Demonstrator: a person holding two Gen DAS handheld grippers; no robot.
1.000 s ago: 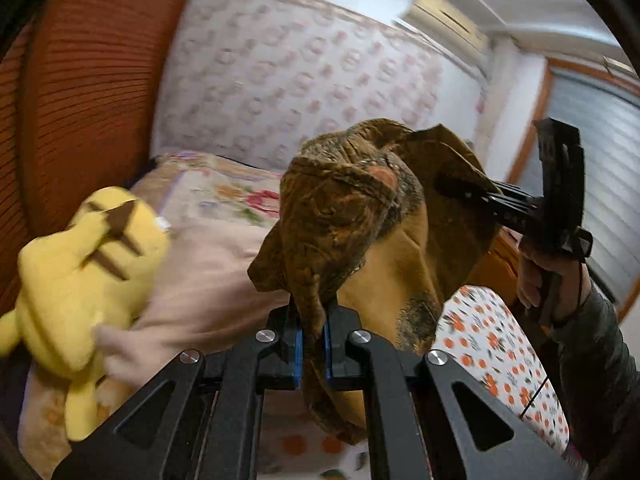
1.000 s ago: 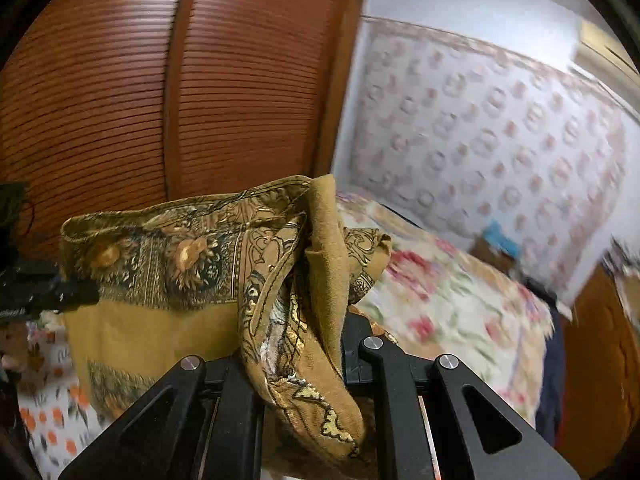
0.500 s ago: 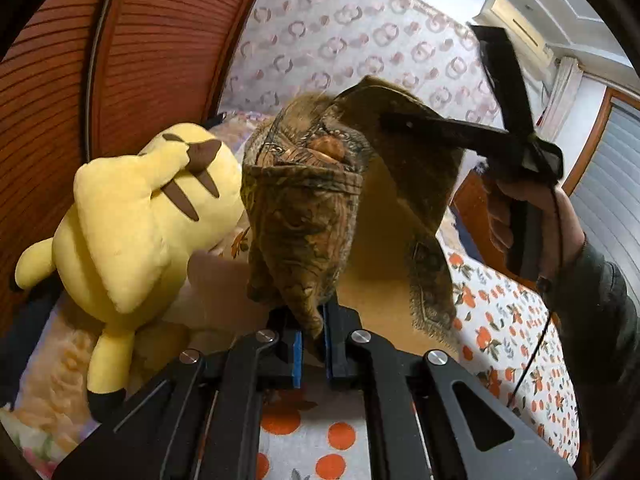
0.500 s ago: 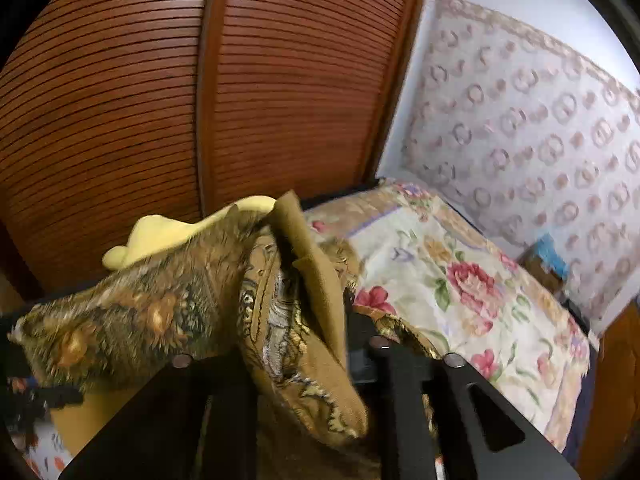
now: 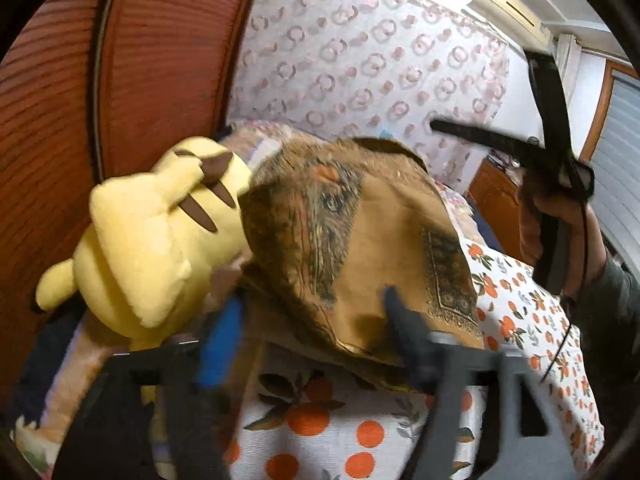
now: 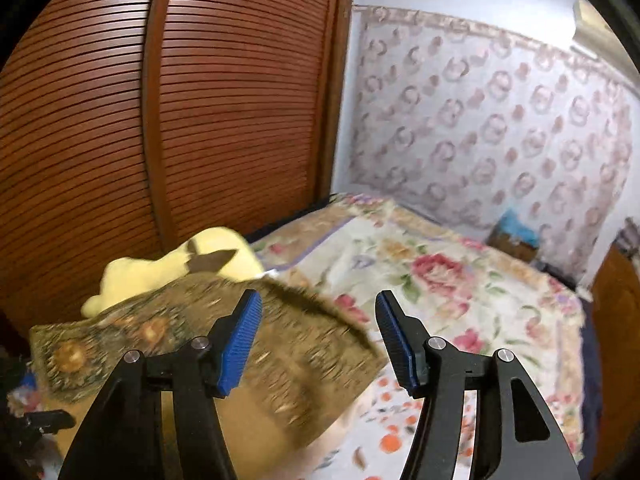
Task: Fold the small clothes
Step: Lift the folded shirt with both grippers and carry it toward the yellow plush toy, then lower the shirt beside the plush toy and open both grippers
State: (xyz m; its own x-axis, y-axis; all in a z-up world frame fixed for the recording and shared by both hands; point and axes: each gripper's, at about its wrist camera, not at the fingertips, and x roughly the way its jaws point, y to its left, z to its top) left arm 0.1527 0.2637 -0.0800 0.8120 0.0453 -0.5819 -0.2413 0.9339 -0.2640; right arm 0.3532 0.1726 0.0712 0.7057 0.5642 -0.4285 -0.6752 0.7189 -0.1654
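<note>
Both let go! The left gripper (image 5: 316, 332) and right gripper (image 6: 318, 338) have just sprung apart, releasing the brown cloth (image 5: 360, 240), which now drops mid-frame beside the yellow plush (image 5: 152, 232).

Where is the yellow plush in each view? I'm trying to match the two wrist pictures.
Left wrist: the plush fills the left middle, touching the brown cloth's left edge.
Right wrist: the plush is left of centre, partly hidden behind the cloth.
Shared landmark: the slatted wooden door behind the plush.
</note>
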